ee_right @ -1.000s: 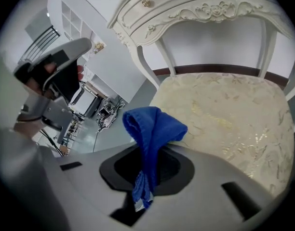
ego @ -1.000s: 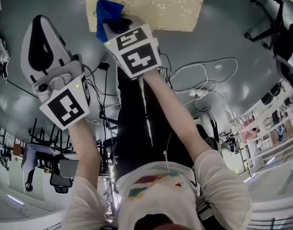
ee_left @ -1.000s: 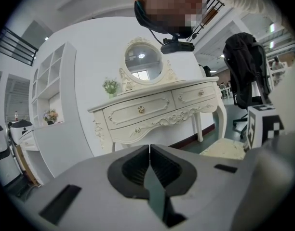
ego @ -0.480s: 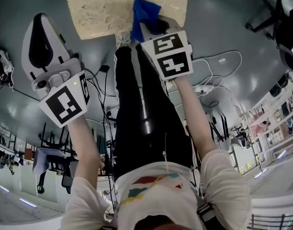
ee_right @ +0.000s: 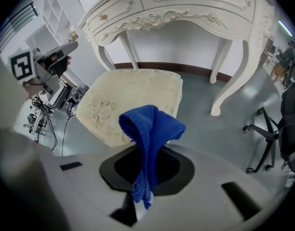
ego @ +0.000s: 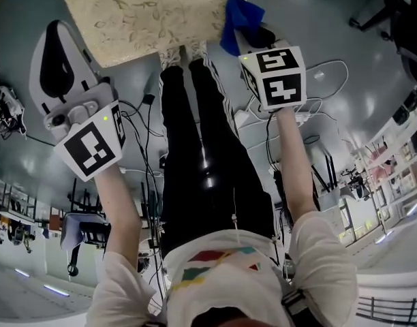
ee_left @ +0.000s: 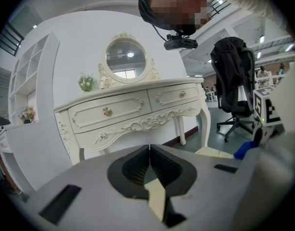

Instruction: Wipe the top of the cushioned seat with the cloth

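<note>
The cream cushioned seat [ego: 150, 16] with a gold pattern lies at the top of the head view, and its top [ee_right: 130, 102] fills the middle of the right gripper view. My right gripper [ego: 253, 36] is shut on a blue cloth [ego: 241, 20], held at the seat's right edge. The cloth [ee_right: 150, 138] stands bunched above the jaws, apart from the cushion. My left gripper [ego: 58, 67] hangs left of the seat, off to the side, jaws shut with nothing between them [ee_left: 148, 165].
A white carved dressing table [ee_left: 138, 112] with an oval mirror [ee_left: 126, 59] stands behind the seat. Its leg [ee_right: 229, 88] is right of the cushion. Black office chairs [ee_left: 234, 88] stand on the grey floor. Cables [ego: 311, 97] trail near my legs.
My right gripper has carried the blue cloth rightward across the seat, from its left part to its right edge. The left gripper has stayed put.
</note>
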`<state>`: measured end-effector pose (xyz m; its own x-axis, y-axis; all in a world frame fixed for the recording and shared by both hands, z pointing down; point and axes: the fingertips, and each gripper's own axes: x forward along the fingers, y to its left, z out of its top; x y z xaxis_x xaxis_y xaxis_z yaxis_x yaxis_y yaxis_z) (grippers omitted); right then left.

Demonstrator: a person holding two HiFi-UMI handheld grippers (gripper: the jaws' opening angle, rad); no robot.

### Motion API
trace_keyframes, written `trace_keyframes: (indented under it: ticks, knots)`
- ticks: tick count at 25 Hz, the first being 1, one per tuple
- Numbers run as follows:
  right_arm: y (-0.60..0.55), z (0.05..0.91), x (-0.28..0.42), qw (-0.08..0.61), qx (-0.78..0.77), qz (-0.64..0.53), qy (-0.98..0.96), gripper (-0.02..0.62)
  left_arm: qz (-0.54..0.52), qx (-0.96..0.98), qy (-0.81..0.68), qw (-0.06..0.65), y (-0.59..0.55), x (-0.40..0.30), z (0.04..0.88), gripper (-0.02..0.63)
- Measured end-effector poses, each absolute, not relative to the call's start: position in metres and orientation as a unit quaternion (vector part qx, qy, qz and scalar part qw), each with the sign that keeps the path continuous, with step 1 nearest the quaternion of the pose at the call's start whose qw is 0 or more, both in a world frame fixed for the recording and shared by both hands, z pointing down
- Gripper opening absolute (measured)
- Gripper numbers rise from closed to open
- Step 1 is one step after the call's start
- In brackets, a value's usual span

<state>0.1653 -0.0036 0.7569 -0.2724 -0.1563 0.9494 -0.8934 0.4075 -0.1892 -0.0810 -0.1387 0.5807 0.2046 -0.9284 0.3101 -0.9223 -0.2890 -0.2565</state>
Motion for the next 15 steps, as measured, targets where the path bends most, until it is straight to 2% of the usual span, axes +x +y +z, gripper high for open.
trace_keyframes:
  ticks: [5, 15]
  knots:
    - [-0.004, 0.760, 0.195, 0.500, 0.390, 0.373, -0.677, 0.035, -0.213, -0.787, 0.578, 0.025, -0.146, -0.059, 0.578, 0.009]
    - [-0.002, 0.772, 0.211, 0.525, 0.397, 0.358, -0.663, 0.035, -0.215, -0.798, 0.563, 0.022, -0.148, -0.039, 0.588, 0.009]
